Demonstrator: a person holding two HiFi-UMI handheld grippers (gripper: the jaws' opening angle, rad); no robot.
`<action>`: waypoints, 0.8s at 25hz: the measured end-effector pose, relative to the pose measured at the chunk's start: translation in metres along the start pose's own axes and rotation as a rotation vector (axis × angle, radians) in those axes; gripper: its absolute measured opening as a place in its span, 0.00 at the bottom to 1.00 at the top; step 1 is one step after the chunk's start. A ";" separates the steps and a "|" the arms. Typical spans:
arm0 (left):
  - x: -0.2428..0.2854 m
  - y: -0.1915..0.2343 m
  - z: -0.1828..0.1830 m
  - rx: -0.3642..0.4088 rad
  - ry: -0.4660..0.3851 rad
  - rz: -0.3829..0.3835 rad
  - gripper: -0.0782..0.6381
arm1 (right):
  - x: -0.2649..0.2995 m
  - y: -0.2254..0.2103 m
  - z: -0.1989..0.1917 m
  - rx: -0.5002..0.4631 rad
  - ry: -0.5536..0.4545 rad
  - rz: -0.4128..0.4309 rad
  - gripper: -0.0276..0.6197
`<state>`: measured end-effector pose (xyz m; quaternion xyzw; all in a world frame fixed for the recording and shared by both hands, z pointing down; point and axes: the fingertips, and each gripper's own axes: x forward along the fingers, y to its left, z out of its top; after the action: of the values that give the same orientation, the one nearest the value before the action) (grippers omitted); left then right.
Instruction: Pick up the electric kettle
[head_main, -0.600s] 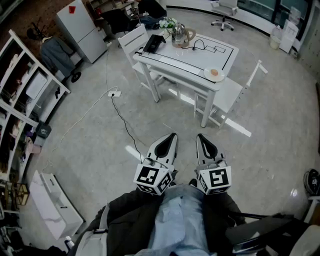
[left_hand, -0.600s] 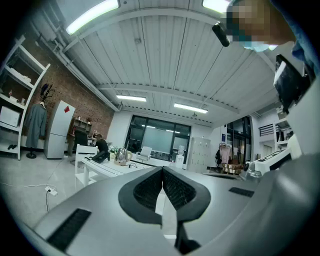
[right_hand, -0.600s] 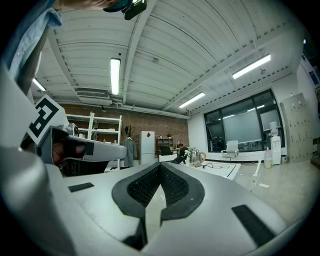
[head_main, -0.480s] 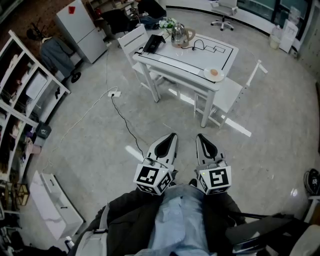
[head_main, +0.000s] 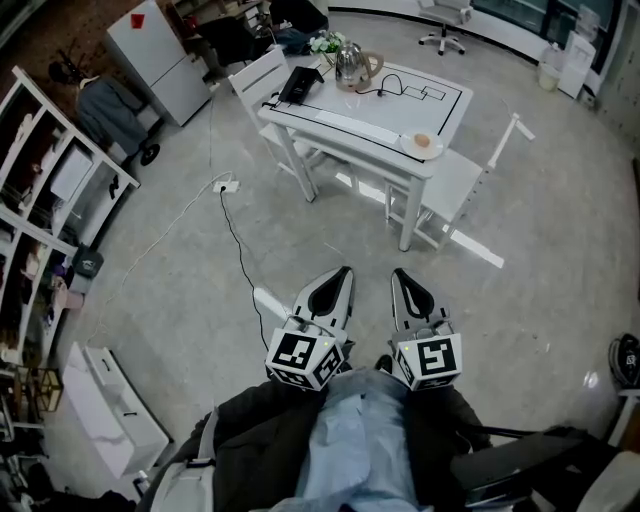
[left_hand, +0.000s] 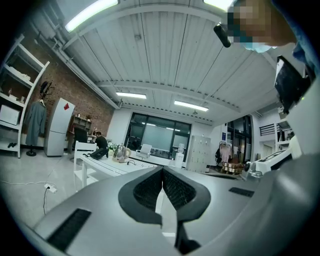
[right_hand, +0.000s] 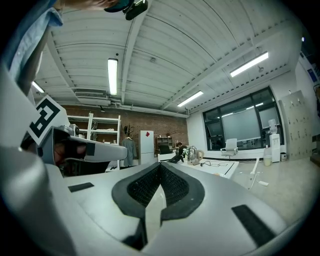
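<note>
Far left there's a white shelf rack (head_main: 45, 170), then a white fridge (head_main: 150, 50), and a power strip (head_main: 227, 186) lying on the floor. The white table (head_main: 420, 105) sits well ahead. A flat black thing (head_main: 300, 85) lies along its left edge, the electric kettle (head_main: 350, 65) stands just right of that at the far corner, and a small plate (head_main: 422, 143) is by the near corner. Down by the person's body, the left gripper (head_main: 343, 275) has its jaws pressed together on nothing. Same deal with the right gripper (head_main: 400, 278). Both are well apart from the kettle.
</note>
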<state>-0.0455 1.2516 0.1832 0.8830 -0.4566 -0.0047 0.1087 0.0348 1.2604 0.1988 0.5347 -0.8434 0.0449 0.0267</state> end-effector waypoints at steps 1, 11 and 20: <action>0.004 -0.003 -0.001 0.000 0.002 0.002 0.12 | 0.000 -0.004 -0.001 -0.002 0.001 0.006 0.07; 0.083 0.012 -0.026 -0.035 0.049 0.067 0.12 | 0.051 -0.068 -0.027 0.071 0.037 0.084 0.07; 0.187 0.137 -0.012 -0.072 0.037 0.037 0.12 | 0.208 -0.093 -0.038 0.072 0.063 0.091 0.07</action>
<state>-0.0457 1.0265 0.2387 0.8698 -0.4704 -0.0027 0.1489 0.0301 1.0379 0.2602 0.4949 -0.8633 0.0932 0.0322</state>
